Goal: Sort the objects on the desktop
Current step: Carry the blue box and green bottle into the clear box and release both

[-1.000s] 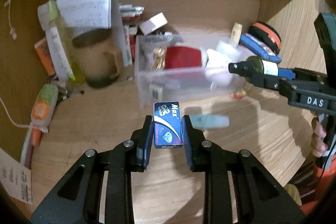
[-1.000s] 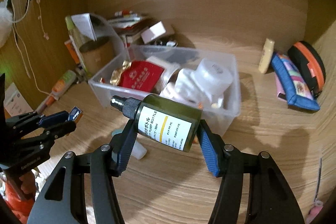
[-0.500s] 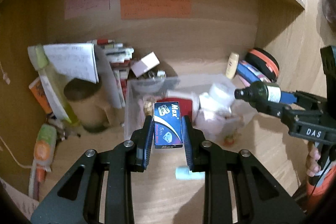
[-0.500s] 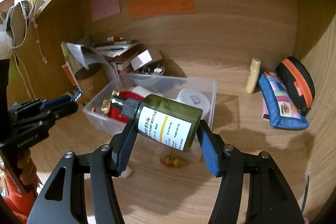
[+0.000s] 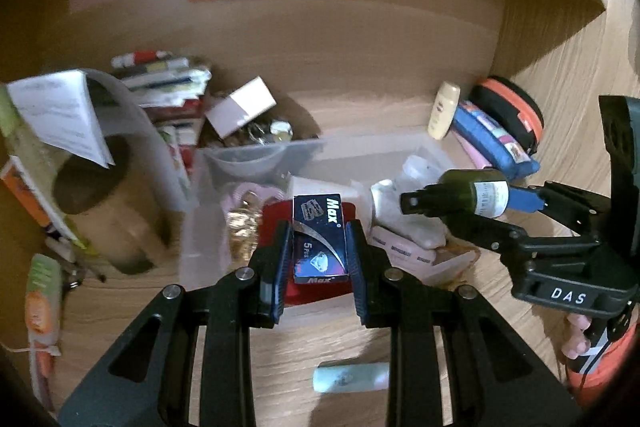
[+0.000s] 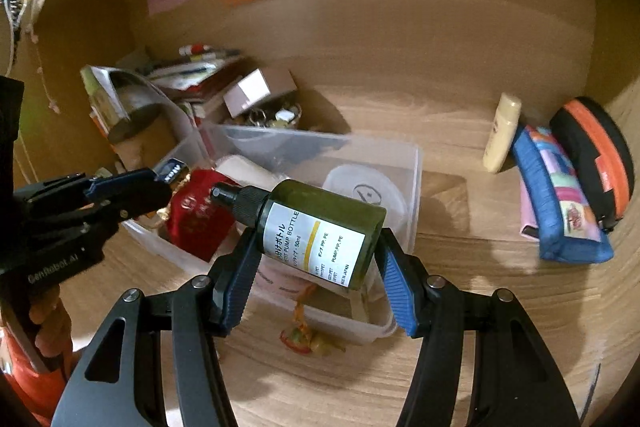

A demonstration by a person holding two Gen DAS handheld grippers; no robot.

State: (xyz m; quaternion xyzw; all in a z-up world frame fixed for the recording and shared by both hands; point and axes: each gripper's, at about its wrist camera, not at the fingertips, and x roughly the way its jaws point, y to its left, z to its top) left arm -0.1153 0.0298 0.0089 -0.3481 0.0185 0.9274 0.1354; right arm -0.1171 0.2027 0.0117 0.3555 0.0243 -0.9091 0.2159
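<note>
My left gripper [image 5: 319, 259] is shut on a small dark blue "Max" box [image 5: 319, 239], held upright over the near left part of the clear plastic bin [image 5: 264, 151]. In the right wrist view that gripper [image 6: 160, 183] reaches in from the left above the bin [image 6: 414, 187]. My right gripper [image 6: 316, 267] is shut on a dark green pump bottle [image 6: 320, 231] with a white label, lying sideways, nozzle to the left, over the bin's near right part. From the left wrist camera the bottle [image 5: 464, 193] hangs over the bin's right side. A red pouch [image 6: 198, 215] and a white round container [image 6: 366, 193] lie inside the bin.
A pale green tube [image 5: 352, 377] and a small candy wrapper [image 6: 308, 337] lie on the desk in front of the bin. A cup with papers [image 5: 100, 187] and stacked books [image 5: 168, 83] stand at left. A cream tube [image 6: 502, 133], blue pencil case [image 6: 560, 199] and orange-black case [image 6: 596, 151] sit at right.
Both grippers have moved forward toward the back wall, carrying their objects from in front of the bin to above it. Neither grip has changed.
</note>
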